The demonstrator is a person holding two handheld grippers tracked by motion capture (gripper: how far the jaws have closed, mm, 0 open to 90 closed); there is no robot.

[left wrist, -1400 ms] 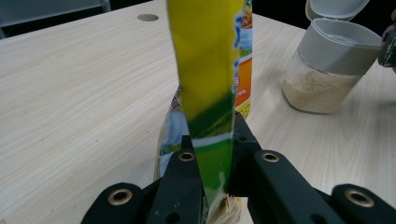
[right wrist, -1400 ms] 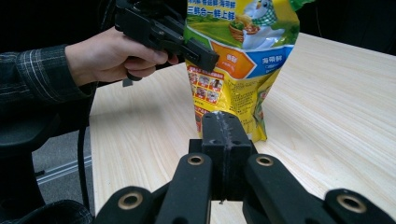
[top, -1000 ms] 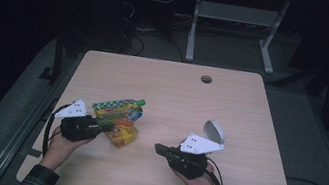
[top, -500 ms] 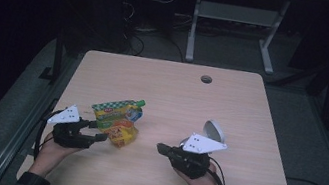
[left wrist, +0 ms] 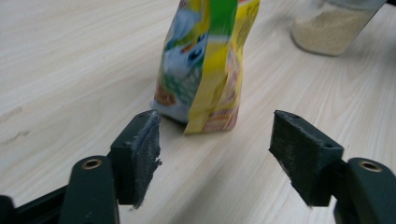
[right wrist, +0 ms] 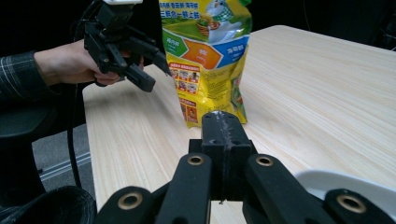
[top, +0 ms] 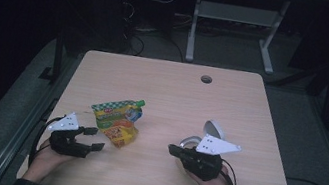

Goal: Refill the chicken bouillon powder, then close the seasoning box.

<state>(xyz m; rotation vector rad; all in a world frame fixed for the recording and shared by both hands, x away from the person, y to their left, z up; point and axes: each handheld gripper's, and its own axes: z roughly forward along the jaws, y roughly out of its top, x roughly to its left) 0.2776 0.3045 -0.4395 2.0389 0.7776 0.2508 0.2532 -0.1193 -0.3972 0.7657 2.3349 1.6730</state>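
Note:
A green and yellow snack bag (top: 116,117) stands on the left half of the wooden table (top: 178,90). My left gripper (top: 95,139) sits just short of it, toward the near left. Its jaws have just been opening and now stand open, pads clear of the bag (left wrist: 205,70), which rises just beyond the tips. My left gripper (left wrist: 215,140) holds nothing. My right gripper (top: 172,148) lies low at the near right with its jaws shut and empty, pointing left at the bag (right wrist: 208,56). The right gripper (right wrist: 223,126) view also shows the left gripper (right wrist: 156,70) open beside the bag.
A white round object (top: 214,129) lies just beyond the right hand; its white rim (right wrist: 345,184) shows by the right jaws. A clear container of beige grains (left wrist: 329,23) stands past the bag. A cable hole (top: 206,79) sits at the table's far side.
The left gripper has let go of the bag, opened and drawn back toward the near left edge. The right hand has shifted a little to the left.

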